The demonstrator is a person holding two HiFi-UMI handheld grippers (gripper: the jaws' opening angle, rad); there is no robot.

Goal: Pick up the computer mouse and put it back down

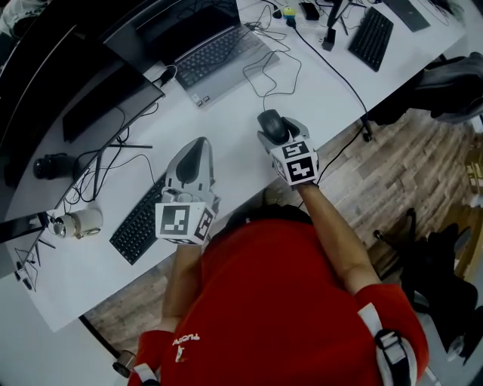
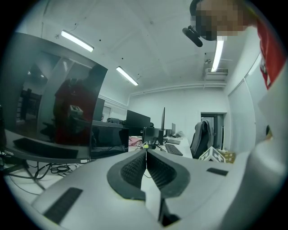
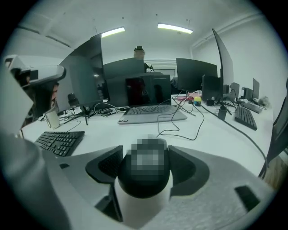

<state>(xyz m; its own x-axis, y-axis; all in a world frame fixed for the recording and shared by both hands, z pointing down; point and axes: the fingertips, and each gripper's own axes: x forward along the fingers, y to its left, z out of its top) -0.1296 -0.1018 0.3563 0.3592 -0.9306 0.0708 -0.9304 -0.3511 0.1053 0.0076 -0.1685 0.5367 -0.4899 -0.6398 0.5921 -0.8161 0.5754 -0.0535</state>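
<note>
The right hand-held gripper [image 1: 275, 131] pinched the black computer mouse [image 3: 144, 173] between its pads, close to the near edge of the desk [image 1: 226, 128] and in front of the laptop [image 1: 215, 56]. Whether the mouse touched the desk could not be told. The left hand-held gripper [image 2: 146, 158], jaws pressed together, held nothing. The set-down step seemed in hand; next, the mouse had to rest flat before the jaws spread.

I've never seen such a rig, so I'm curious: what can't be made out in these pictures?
- Mouse top, right gripper view: a mosaic patch covers it.
- Whether the mouse touches the desk, head view: the right gripper and the mouse's own body hide its underside.
- Monitor, head view: cut off by the left edge.
- Small bits by the far keyboard, head view: too small to name.
</note>
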